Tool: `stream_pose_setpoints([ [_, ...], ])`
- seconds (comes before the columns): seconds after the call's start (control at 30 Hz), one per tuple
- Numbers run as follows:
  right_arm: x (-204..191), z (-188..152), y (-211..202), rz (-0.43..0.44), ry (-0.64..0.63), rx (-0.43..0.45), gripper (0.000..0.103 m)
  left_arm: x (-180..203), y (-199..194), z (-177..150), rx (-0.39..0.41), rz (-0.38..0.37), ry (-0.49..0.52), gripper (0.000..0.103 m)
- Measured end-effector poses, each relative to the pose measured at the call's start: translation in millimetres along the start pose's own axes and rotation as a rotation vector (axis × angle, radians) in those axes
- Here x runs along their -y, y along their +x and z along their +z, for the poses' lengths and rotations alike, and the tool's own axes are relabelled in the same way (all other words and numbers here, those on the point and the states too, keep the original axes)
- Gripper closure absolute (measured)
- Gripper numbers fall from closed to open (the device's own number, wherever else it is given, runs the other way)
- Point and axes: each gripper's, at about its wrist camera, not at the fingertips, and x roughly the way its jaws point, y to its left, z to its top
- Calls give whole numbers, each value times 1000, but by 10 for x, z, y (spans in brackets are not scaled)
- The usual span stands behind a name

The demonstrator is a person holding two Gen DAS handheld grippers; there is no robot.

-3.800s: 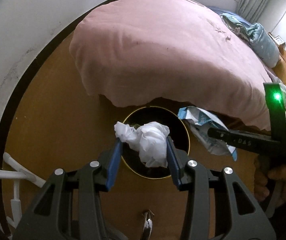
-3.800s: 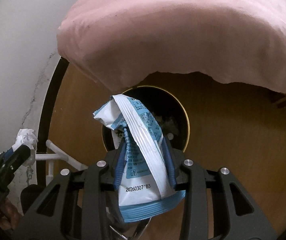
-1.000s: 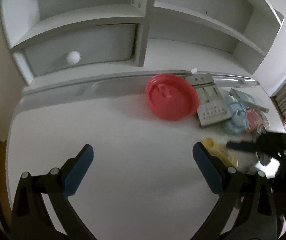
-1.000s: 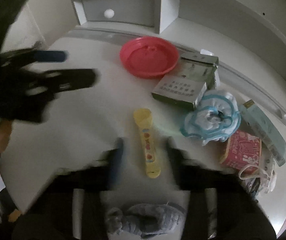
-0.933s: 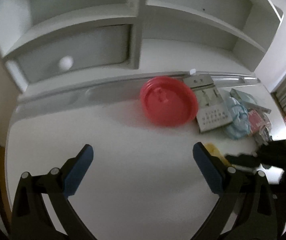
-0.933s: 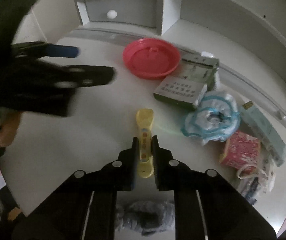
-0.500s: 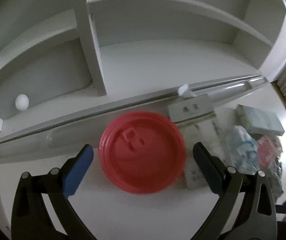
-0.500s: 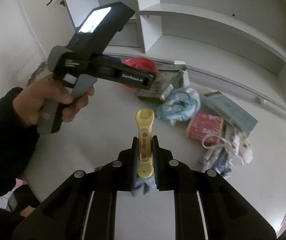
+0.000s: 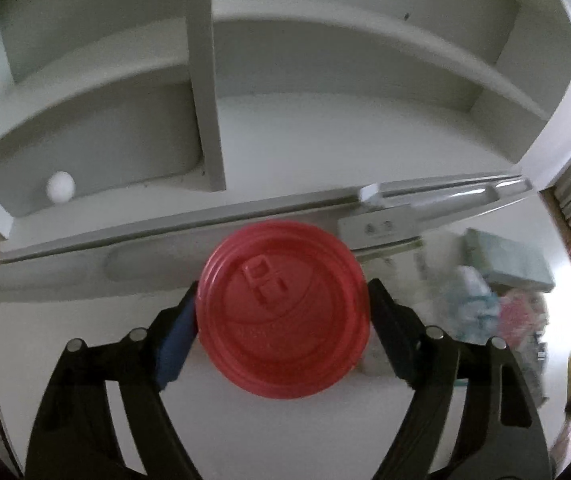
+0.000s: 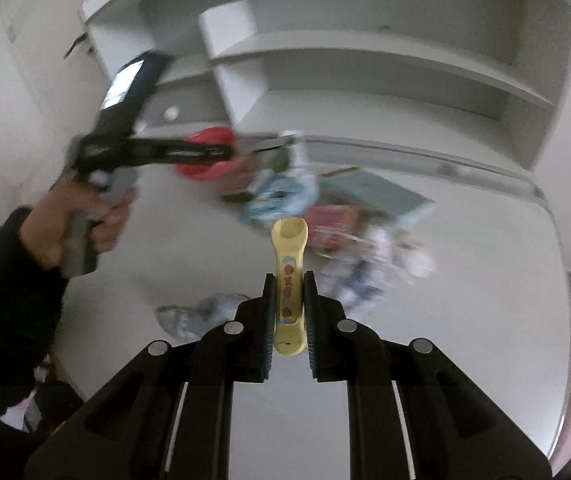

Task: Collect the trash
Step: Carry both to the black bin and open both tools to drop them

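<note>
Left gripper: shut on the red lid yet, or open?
Shut on it. In the left wrist view both pads touch opposite edges of the red lid, held by the left gripper.

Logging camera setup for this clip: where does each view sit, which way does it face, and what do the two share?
Left wrist: rides the left tongs, facing down and forward at the white desk and shelves; both fingers flank the red lid.
Right wrist: rides the right tongs, looking across the desk toward the shelves, shut on a yellow wrapper; the person's left hand and dark sleeve show.
Shared: the red lid, the desk and the clutter pile.
</note>
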Motion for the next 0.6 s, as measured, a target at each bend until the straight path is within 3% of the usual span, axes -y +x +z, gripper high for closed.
stream_pose_setpoints([
  [0.1, 401, -169, -265, -55, 104, 48, 90, 365, -299, -38, 52, -25, 51, 25],
  [0.27, 1192, -750, -750, -179, 317, 109, 90, 1378, -633, -206, 98, -163, 188, 24],
  [0.4, 1796, -1430, -1223, -305, 492, 149, 90, 2445, -729, -473, 90, -308, 344, 24],
  [0.6, 2587, -2801, -1940, -503, 773, 157, 90, 4099, -756, -1115, 27, -543, 577, 24],
])
